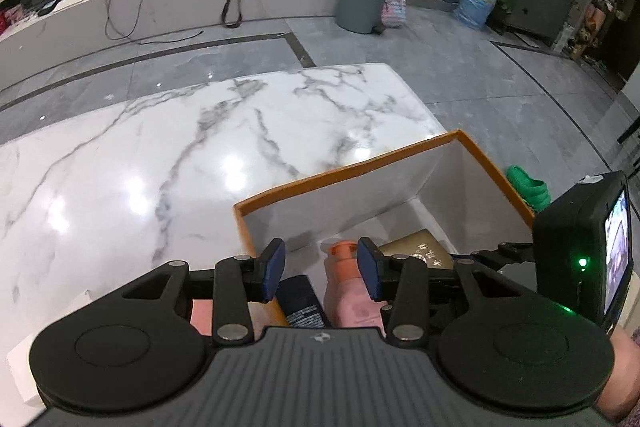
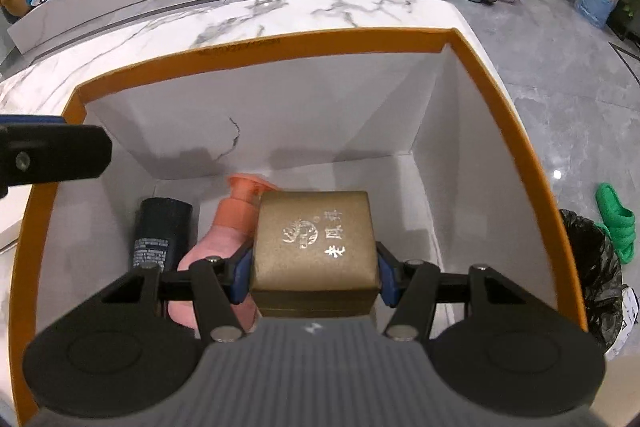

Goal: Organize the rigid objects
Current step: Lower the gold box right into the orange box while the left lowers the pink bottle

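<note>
The right gripper [image 2: 314, 277] is clamped on a small gold box [image 2: 316, 239], its blue pads pressing the 2 opposite side walls while the lid with its silver lettering faces up. It holds the gold box inside the orange-rimmed box [image 2: 256, 45], which sits on the marble tabletop [image 1: 160, 155], above the white bottom and just beside a pink pump bottle [image 2: 234, 215] lying on its side. A dark tube [image 2: 158, 231] lies to the left of the bottle, close to the wall.

The left gripper [image 1: 322, 269] hangs over the near left corner of the same box with its jaws parted and nothing pressed between them; the pump bottle's cap shows through the gap, lower down.

The gold box looks stiff and light, a hinged case by the seam under its lid, so it should take a firm squeeze without giving. The flat side walls are the right place to hold it, as now; the matte finish probably grips well against the pads. The risk I see is the lid popping open if the grip rides above the seam, or the box tipping onto the rounded bottle when set down.
</note>
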Available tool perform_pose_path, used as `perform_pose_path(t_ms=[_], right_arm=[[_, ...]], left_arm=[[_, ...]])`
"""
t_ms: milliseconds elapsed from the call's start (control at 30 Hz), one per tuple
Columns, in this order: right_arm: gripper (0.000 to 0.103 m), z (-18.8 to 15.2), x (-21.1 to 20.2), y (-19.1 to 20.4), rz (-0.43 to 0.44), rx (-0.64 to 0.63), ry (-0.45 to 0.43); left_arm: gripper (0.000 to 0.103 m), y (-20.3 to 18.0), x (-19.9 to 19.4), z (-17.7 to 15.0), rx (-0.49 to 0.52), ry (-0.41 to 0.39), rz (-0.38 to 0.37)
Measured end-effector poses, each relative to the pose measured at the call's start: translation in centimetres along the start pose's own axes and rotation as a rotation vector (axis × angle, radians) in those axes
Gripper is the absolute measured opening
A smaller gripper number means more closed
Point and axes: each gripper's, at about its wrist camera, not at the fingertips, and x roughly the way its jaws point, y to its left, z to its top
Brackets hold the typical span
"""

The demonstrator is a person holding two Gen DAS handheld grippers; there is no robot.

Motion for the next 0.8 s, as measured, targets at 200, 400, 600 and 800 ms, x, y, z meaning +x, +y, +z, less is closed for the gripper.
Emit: perform_pose_path(t_ms=[200,400,600,800], right_arm=[[0.059,0.0,-0.3,0.7,0.014,-0.038,-0.006],[0.059,-1.1,0.0,0.4,0.014,-0.055,0.052],[0.06,-1.7,-0.3,0.0,0.031,-0.039,0.078],[0.061,-2.0,-1.2,0.1,0.028,-0.061,0.073]], left_arm=[[0.049,0.5,-0.6,-0.4,0.004,-0.005,-0.01],[0.049,0.5,-1.1,-0.7,0.025,-0.004,-0.01],[0.049,0.7,-1.5,-1.2,0.019,0.006,-0.011],[0.049,0.6,-2.5,-1.8,0.054,0.009,-0.01]])
